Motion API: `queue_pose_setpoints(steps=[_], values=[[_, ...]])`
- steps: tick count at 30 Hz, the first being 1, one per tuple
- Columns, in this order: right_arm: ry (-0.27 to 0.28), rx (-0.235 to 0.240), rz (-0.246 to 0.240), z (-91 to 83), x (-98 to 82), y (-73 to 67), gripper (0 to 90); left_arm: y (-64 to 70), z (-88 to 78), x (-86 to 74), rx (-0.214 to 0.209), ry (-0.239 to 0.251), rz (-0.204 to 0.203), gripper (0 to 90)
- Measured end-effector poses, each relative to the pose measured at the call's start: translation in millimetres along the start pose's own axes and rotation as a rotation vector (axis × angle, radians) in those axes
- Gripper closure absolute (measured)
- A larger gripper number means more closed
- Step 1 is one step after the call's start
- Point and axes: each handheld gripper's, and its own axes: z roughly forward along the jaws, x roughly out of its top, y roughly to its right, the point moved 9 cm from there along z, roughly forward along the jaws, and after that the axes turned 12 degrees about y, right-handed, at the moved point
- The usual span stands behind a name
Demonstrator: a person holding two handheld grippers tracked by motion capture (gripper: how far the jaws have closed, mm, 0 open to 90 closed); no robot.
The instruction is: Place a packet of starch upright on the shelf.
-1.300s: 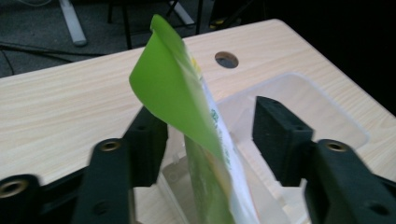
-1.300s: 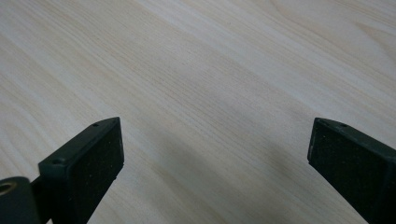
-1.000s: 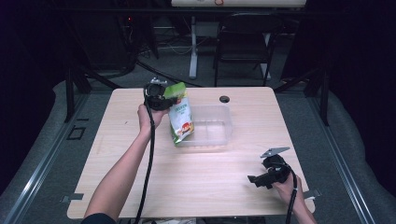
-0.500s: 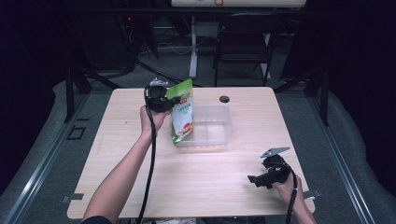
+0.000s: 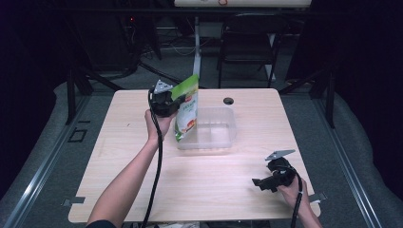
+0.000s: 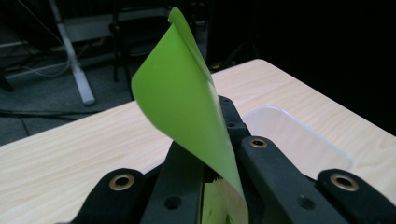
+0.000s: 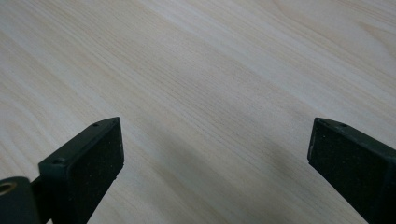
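A green and white snack pouch hangs upright over the left end of a clear plastic bin in the middle of the table. My left gripper is shut on the pouch's green top edge. In the left gripper view the green pouch rises between the black jaws, and the bin lies beyond them. My right gripper rests low near the table's front right corner, open. Its two pads stand wide apart over bare wood in the right gripper view.
The light wooden table has a small round cable hole at the back. A dark chair and a white stand leg are behind the table. Black cables trail from both grippers toward the front edge.
My left gripper has lifted the pouch higher and a little to the right, over the bin's left end. The right gripper has stayed where it was.
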Motion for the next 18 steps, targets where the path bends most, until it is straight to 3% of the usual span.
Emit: queue_pose_setpoints(steps=[6, 15, 18], values=[[-0.004, 0.002, 0.002, -0.1, -0.3, -0.2, 3.1, -2.1, 3.5, -18.8, 0.004, -0.010, 0.010, 89.6], [-0.004, -0.002, 0.001, -0.1, -0.3, 0.1, 3.1, -12.8, -11.0, -21.7, 0.032, -0.035, 0.009, 85.7], [0.000, -0.005, 0.001, 0.2, 0.0, -0.3, 3.1, -15.7, -15.4, -22.9, 0.040, -0.048, 0.026, 82.6]])
